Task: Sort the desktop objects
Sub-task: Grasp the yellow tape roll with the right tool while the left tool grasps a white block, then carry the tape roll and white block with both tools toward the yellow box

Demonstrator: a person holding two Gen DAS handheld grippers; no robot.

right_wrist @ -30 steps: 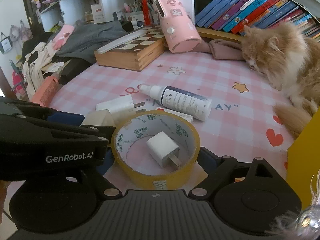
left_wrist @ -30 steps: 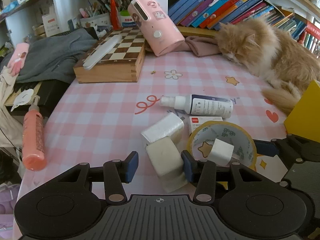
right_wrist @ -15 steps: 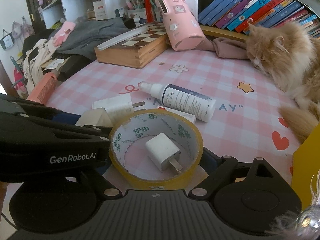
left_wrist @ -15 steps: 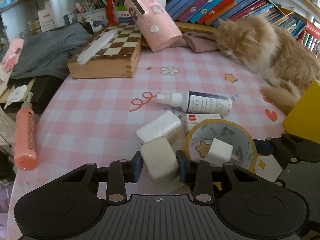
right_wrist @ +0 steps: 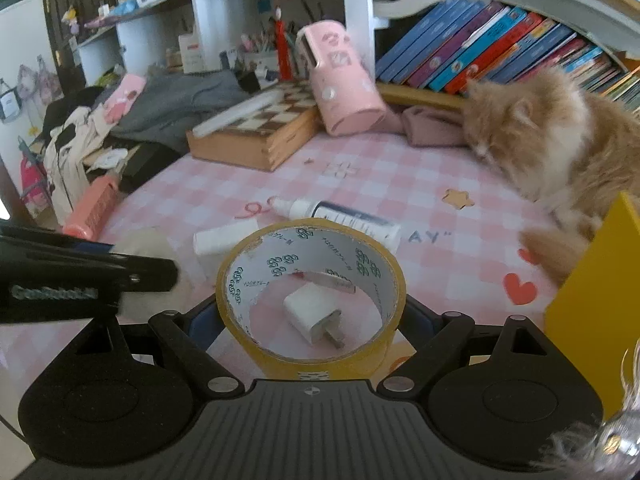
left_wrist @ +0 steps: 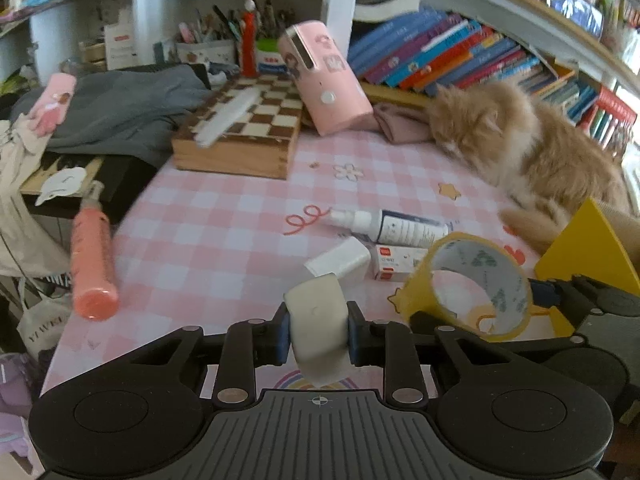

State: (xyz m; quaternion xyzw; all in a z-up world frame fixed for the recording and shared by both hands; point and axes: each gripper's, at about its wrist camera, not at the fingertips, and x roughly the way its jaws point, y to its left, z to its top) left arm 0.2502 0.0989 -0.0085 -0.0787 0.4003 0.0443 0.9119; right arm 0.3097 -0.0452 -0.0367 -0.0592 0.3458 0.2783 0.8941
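Both hand-held grippers loaded above the pink-checked desk [left_wrist: 224,236].

Left hand-held gripper [left_wrist: 316,338] clamps a cream rounded block [left_wrist: 318,330]; right hand-held gripper [right_wrist: 310,316] pinches a yellow tape roll [right_wrist: 310,360], tilted, just right of the block. Small white plug charger [right_wrist: 314,314] shows through the roll's hole; white spray bottle [left_wrist: 392,226] lies beyond the roll.

cat [right_wrist: 560,136] cut off at right edge, left tool [right_wrist: 96,276] lettering blurred

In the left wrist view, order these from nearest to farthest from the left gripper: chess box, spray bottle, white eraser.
1. white eraser, held in the left gripper.
2. spray bottle, lying mid-table, right.
3. chess box, far, left of centre.
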